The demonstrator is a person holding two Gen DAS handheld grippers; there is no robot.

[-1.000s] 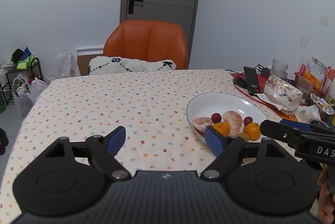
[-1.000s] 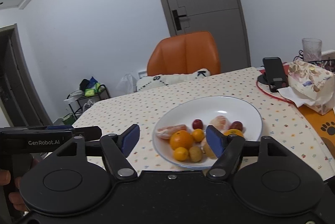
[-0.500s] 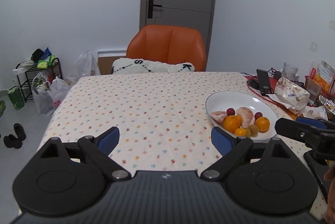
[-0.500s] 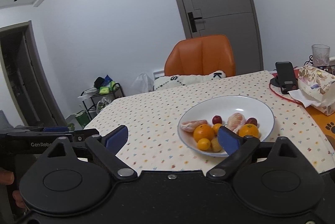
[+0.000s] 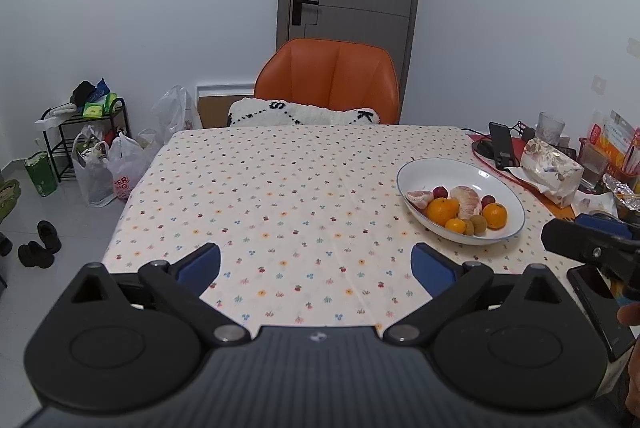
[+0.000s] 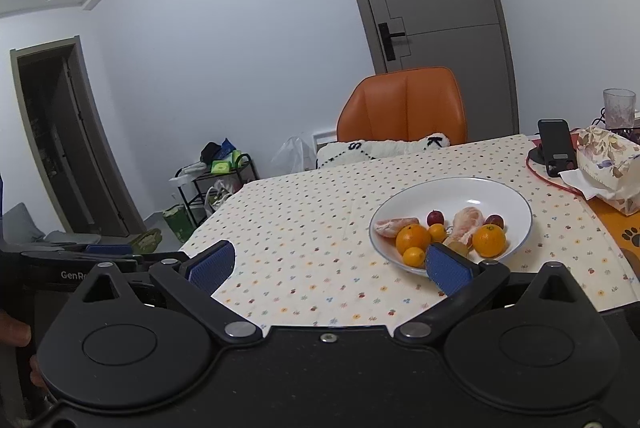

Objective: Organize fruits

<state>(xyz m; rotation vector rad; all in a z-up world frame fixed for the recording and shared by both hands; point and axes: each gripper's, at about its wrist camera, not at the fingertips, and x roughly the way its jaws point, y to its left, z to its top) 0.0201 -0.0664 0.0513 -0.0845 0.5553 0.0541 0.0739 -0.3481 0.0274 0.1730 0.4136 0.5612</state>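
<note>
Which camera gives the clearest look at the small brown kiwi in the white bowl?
The left wrist view: the small brown kiwi sits unobstructed among the oranges near the front of the white bowl. In the right wrist view the kiwi is mostly hidden behind one blue pad of the open right gripper.

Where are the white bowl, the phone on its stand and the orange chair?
white bowl (image 6: 494,189), right wrist view, bare inner wall at the back.
phone (image 6: 555,141), right wrist view, middle of its dark back.
orange chair (image 5: 330,77), left wrist view, centre of the backrest.
</note>
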